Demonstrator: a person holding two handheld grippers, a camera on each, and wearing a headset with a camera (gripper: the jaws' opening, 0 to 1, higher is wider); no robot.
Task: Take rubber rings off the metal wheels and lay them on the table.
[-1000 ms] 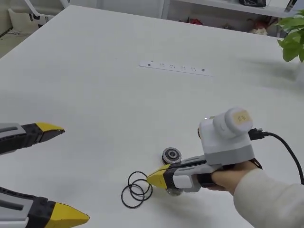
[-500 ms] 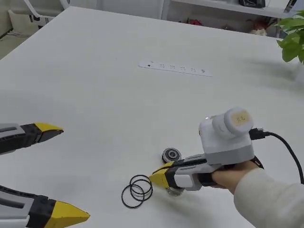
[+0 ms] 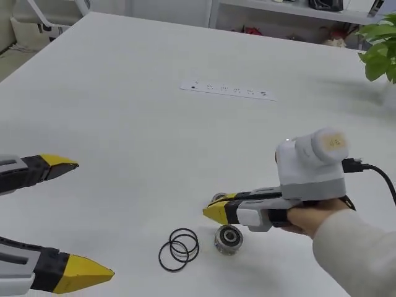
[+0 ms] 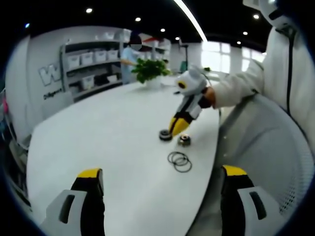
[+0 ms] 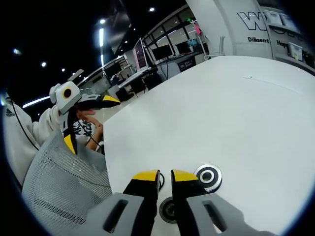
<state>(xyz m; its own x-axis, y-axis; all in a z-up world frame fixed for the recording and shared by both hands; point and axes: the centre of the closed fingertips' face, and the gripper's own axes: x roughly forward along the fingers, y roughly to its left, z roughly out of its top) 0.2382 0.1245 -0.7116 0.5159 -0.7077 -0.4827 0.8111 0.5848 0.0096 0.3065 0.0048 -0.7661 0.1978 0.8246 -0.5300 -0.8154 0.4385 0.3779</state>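
Jaws closed, right gripper (image 3: 215, 213) beside wheel (image 3: 229, 239)

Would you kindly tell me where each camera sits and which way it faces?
Head view: headset, down at rubber rings, metal wheel; left tool, right tool, hand show.
Left gripper view: on left tool, across the table toward right tool; own jaws wide apart.
Right gripper view: on right tool, low over the wheel; own jaws nearly together.
Shared: all three show the wheel.
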